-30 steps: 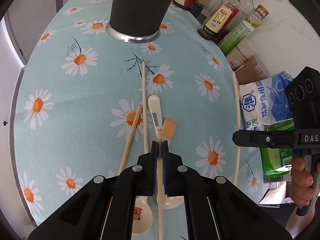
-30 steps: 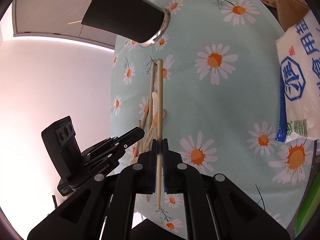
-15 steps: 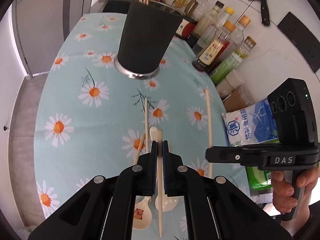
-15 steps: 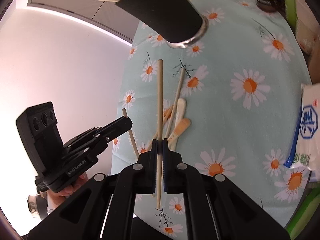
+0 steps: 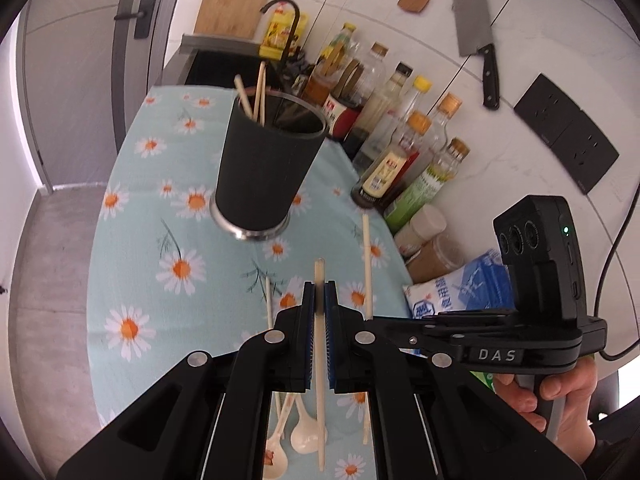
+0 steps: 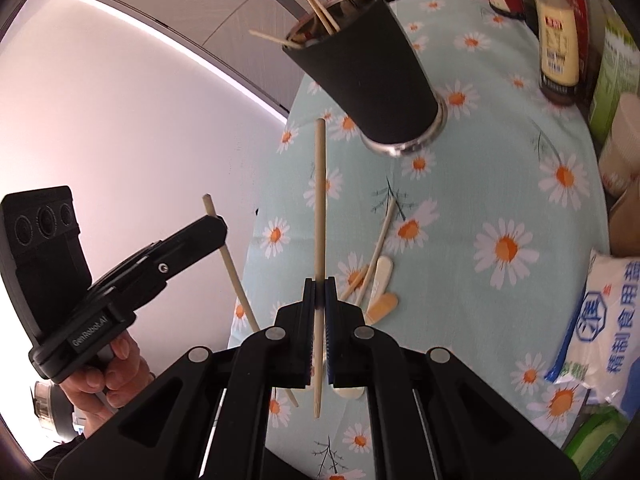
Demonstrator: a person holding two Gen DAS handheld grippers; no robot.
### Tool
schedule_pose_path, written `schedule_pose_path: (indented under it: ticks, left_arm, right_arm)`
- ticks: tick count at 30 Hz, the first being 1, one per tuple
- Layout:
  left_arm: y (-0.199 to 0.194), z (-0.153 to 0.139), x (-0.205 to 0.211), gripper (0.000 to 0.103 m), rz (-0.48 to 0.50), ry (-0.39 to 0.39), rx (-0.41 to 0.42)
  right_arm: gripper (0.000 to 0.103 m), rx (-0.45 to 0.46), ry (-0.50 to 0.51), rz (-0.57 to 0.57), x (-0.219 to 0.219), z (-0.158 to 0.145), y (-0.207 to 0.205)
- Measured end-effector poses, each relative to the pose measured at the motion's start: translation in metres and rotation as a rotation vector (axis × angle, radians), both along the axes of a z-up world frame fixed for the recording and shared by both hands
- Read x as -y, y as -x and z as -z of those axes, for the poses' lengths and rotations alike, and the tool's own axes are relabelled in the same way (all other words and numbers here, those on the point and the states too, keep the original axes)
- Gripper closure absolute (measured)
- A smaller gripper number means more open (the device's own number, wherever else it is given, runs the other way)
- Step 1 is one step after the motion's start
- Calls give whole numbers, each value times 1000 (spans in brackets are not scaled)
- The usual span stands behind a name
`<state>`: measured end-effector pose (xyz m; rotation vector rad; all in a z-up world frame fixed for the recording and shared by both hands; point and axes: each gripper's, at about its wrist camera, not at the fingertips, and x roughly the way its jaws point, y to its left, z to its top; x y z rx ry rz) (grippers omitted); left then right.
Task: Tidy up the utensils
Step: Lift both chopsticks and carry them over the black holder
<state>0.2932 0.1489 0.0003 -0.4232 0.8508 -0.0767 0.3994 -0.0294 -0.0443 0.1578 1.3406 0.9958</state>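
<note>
Daisy tablecloth point(image 5: 132, 216) w/ black holder cup point(image 5: 268, 172) upright, ahead of both tools. Left gripper point(image 5: 319, 296) pinching a chopstick point(image 5: 319, 364), right gripper point(image 6: 319, 294) pinching another chopstick point(image 6: 320, 200); both sticks lie along the fingers, tips toward cup. Spoons point(image 5: 304, 432) & loose sticks on cloth below. Neither looks clearly nearer the cup

Holder cup point(image 5: 267, 168): matt black sleeve, shiny metal base ring. Chopstick point(image 6: 319, 216): pale, bare wood, smooth. Tablecloth point(image 5: 132, 272): printed cloth, matt. Spoons point(image 5: 304, 432): glossy cream plastic or ceramic, cannot tell. Bottles point(image 5: 404, 160): clear glass or plastic.
</note>
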Motion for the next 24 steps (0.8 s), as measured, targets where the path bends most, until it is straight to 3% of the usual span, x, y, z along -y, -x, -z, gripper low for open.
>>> schedule_pose_path:
  ticks: [6, 17, 24]
  left_arm:
    - [-12, -34, -11, 99, -19, -37, 98]
    - [-38, -88, -31, 99, -58, -52, 310]
    - [-66, -109, -37, 99, -61, -95, 391]
  right_arm:
    - [97, 157, -37, 52, -3, -34, -15]
    - [97, 344, -127, 149, -20, -74, -46]
    - [97, 445, -144, 163, -35, -99, -68]
